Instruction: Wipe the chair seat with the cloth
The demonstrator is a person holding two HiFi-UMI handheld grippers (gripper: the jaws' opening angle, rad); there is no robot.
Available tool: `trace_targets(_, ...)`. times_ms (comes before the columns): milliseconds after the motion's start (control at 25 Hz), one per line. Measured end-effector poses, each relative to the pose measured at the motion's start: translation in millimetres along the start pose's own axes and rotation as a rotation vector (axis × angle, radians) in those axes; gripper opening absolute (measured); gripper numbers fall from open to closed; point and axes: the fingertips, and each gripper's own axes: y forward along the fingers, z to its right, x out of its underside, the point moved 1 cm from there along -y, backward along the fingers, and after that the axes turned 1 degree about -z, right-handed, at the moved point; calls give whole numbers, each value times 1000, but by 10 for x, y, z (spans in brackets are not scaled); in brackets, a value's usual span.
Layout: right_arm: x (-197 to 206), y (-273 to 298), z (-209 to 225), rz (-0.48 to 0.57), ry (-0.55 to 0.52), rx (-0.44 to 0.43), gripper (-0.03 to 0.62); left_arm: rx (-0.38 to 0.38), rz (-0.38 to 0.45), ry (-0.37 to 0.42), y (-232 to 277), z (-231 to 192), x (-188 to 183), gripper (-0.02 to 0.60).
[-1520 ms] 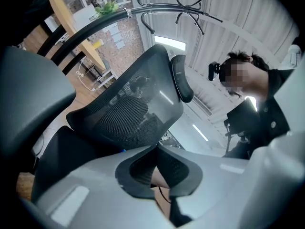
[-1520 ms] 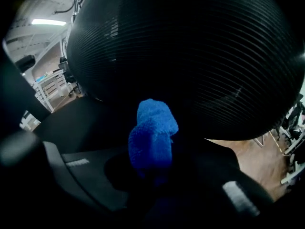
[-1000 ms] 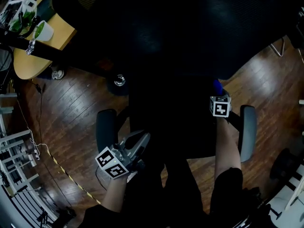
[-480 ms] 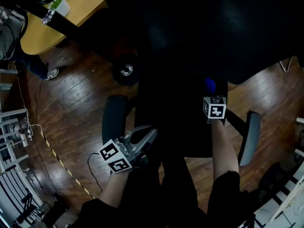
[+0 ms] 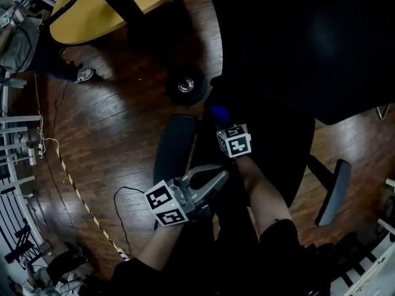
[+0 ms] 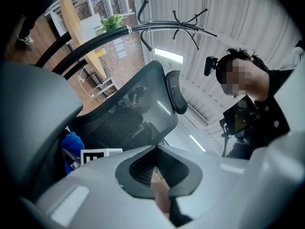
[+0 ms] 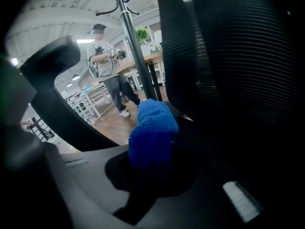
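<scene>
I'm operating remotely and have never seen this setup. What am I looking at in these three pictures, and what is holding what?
No robot arm here: a person holds a hand-held claw in each hand. The head view looks steeply down from the person's head at a black chair seat on a wooden floor. The two gripper views ride on the claws and look along their jaws. The right claw is shut on a blue cloth, held at the seat. The left claw is shut and empty, beside a grey armrest. The black-and-white cube on each is part of that claw.
</scene>
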Motion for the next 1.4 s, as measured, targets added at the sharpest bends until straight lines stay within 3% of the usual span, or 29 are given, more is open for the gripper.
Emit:
trace_targets(240,-22,78,-299,-12,-33,7,35,-19,23,-1,-159,-1,-10,-8)
trace_targets(400,110,-49,-215,-8,-73,67,35,-14,18,11,-254,65,2,-8)
trace_targets(560,326,-281,163,-11,-18,140,35,-17,-2,13,-232,45,28,-8)
trace_targets(1080,1408,-2030,1939,-74,200,571,35,3,-76,22,-6,80,181,-8)
trace_targets(1400,1597,-2587,2361,-97,218,669,35,16,-94,28,101,84,174,-8)
